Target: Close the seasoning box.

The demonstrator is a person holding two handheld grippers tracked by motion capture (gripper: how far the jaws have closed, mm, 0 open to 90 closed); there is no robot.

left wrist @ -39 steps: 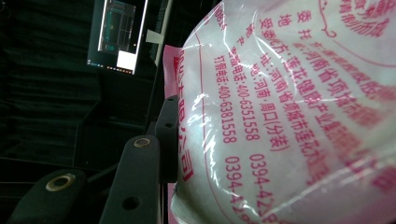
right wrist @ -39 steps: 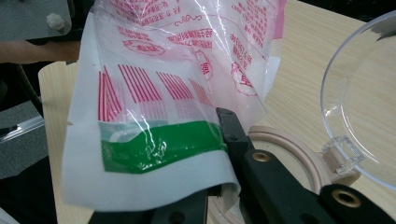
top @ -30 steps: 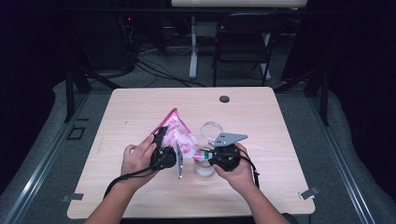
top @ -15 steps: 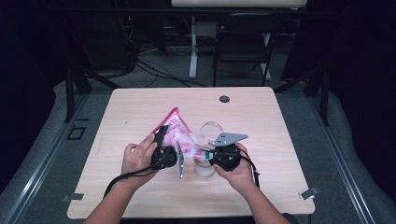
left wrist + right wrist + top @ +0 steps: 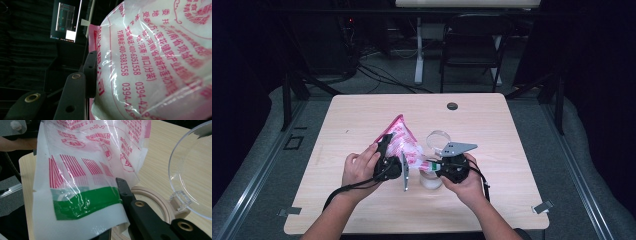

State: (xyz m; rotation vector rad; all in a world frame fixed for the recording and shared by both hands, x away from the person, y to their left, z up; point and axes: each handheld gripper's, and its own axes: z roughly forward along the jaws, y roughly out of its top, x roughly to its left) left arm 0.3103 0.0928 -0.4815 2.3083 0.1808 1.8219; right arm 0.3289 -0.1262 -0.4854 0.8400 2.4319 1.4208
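Over the pale wooden table (image 5: 362, 115), in the high view, we hold a pink-and-white printed plastic bag of white powder (image 5: 399, 137) tilted between our two claws, its lower end aimed at a small round clear jar with a beige rim (image 5: 430, 179) standing near the table's front. The left claw (image 5: 384, 150) takes the bag's upper side and the right claw (image 5: 436, 165) its lower corner, which we judge is meant to steer the contents into the jar. The jar's clear hinged lid (image 5: 438, 137) stands open behind it.

Along the left claw view, the bag (image 5: 155, 57) bulges just beside the black fingers (image 5: 90, 72), whose tip presses against its pink sealed edge; the jaws look pressed together on that seam, though the far jaw is hidden.

Through the right claw view, the bag's green-banded white end (image 5: 82, 202) lies between our jaws, pinched there, and hangs directly above the jar's beige rim (image 5: 152, 195). The clear lid (image 5: 192, 170) tilts back at the right, apart from the bag.
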